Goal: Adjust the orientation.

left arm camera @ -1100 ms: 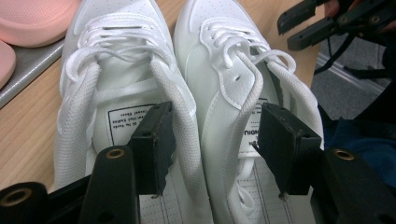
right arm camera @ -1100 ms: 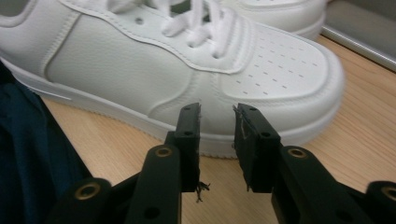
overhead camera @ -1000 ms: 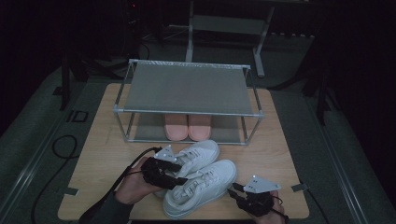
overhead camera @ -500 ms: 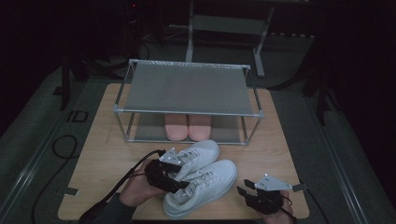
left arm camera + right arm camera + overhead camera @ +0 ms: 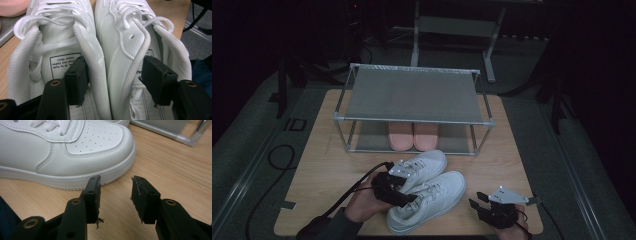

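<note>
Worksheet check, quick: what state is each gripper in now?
Left gripper: open, just opened, jaws straddling the white shoes' inner collars.
Right gripper: open, just opened, empty.

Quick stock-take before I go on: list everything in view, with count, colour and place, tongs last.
white sneakers: 2, white, side by side on the table's near half, toes toward the rack.
pink shoes: 2, pink, side by side on the rack's lower shelf.
shoe rack: 1, grey shelves in a metal frame, at the table's far half.
table: 1, light wood, under everything.
left tongs: 1, black, one jaw inside each sneaker's heel opening, the two inner collars between the jaws; whether they pinch is unclear.
right tongs: 1, black, open with nothing between the jaws, over bare table just beside the near sneaker's toe; its jaws have just been opening.
</note>
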`<state>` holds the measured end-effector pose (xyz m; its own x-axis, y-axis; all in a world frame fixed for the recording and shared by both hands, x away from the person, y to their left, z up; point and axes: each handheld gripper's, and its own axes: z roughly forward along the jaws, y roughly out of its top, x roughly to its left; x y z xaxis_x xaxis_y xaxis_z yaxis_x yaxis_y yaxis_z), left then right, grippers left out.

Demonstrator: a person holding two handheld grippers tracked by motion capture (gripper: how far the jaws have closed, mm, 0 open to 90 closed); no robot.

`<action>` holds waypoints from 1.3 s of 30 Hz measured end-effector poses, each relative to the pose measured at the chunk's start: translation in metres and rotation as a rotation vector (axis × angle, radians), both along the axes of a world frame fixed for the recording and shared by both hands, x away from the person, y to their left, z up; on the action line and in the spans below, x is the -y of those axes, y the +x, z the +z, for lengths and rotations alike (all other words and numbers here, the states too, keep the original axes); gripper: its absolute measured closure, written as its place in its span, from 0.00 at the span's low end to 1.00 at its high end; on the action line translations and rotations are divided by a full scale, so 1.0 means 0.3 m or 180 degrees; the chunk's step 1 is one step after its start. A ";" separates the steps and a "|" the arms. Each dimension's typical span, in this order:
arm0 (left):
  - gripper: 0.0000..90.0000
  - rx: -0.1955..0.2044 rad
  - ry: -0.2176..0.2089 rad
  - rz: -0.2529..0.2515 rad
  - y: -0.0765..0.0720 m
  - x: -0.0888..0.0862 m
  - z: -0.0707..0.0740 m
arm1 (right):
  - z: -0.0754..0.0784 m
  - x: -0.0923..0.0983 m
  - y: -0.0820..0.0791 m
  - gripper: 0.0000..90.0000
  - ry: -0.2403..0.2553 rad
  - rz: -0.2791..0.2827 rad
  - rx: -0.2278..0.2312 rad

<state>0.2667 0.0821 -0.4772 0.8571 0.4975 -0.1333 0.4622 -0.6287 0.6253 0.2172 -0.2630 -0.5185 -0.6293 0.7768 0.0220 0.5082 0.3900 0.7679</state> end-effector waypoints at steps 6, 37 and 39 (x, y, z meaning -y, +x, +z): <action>0.51 0.0006 0.0090 0.0059 0.010 0.022 -0.014 | -0.006 0.017 0.003 0.65 0.0018 -0.0064 0.0003; 0.81 0.0333 0.0190 0.0038 -0.008 0.034 -0.007 | -0.059 0.130 -0.004 0.64 -0.0077 -0.0404 -0.0053; 0.81 0.0310 0.0176 0.0043 -0.004 0.031 -0.007 | -0.061 0.140 -0.009 0.64 -0.0062 -0.0427 -0.0051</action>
